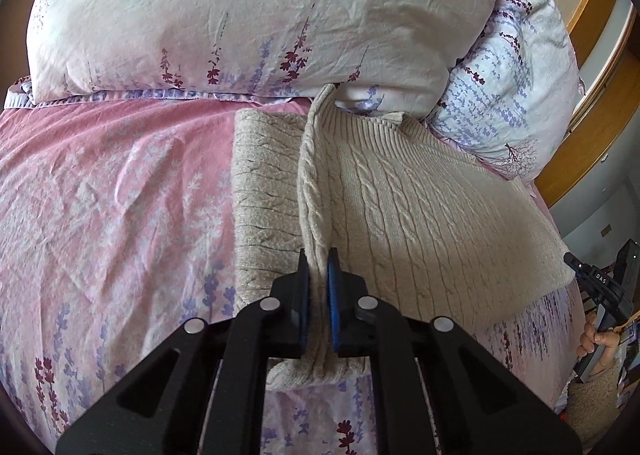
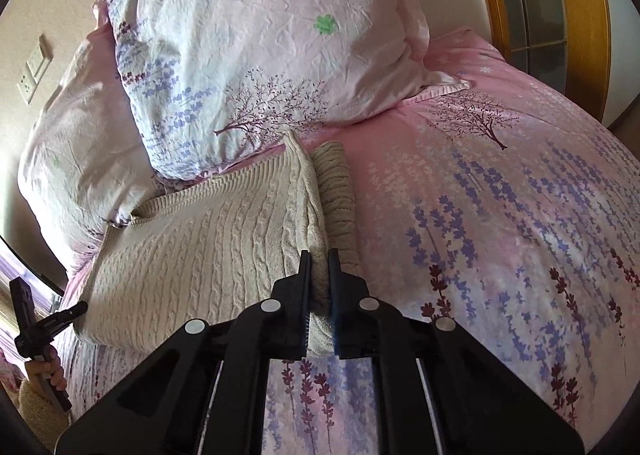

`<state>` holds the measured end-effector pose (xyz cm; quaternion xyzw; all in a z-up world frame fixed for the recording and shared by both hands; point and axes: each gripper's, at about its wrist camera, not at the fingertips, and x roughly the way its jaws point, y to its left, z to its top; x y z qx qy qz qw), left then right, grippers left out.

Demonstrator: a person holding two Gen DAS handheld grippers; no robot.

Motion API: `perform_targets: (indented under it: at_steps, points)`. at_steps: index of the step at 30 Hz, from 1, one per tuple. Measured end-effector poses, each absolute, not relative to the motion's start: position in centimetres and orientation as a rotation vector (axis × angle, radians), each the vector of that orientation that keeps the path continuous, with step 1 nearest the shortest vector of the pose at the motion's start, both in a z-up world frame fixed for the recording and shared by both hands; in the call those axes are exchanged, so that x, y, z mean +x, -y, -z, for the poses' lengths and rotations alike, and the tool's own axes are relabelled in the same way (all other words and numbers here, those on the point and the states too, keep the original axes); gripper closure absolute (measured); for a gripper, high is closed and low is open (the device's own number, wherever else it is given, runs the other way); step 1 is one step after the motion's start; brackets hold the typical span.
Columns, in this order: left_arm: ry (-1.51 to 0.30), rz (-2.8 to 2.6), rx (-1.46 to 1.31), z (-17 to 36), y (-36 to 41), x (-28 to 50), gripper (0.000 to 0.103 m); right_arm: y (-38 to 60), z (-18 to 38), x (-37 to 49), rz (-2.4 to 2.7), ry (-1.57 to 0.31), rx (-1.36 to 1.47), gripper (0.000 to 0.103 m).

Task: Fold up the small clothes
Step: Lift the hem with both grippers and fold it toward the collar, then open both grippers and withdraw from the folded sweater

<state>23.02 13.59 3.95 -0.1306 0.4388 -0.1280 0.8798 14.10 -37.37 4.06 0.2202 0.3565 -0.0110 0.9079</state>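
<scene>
At centre frame, the left gripper [image 1: 318, 275] and right gripper [image 2: 319, 275] each pinch the cream cable-knit sweater [image 1: 420, 211] on the pink floral bedspread [image 1: 120, 195]; lifting both evenly should keep the fold straight.

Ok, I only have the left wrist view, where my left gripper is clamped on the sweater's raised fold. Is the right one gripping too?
Observer: Yes. The right gripper is shut on the sweater, pinching the edge of the same raised fold.
Operator: What lies past its fingertips?
Observer: The fold runs up to a pillow with a green clover mark and a tree print.
Operator: Anything on the wall that side?
Observer: A wall switch and socket, left of the pillows.
</scene>
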Motion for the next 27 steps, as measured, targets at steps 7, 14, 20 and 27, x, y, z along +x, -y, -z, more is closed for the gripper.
perform_targets:
  at_steps: [7,14,20,27]
  points:
    - [-0.930,0.297,-0.307,-3.7,-15.0,22.8,0.096,37.7,-2.4,13.6,0.077,-0.805,0.467,0.095]
    - [-0.913,0.293,-0.282,-3.2,-14.5,22.4,0.094,37.3,-1.6,14.8,0.106,-0.850,0.436,0.095]
    - [-0.789,0.220,-0.256,-5.7,-14.4,20.7,0.072,35.9,-4.6,14.8,0.091,-0.741,0.369,0.075]
    - [-0.744,0.311,-0.174,-7.4,-9.0,20.9,0.054,30.8,-4.8,18.3,-0.040,-0.783,0.267,0.069]
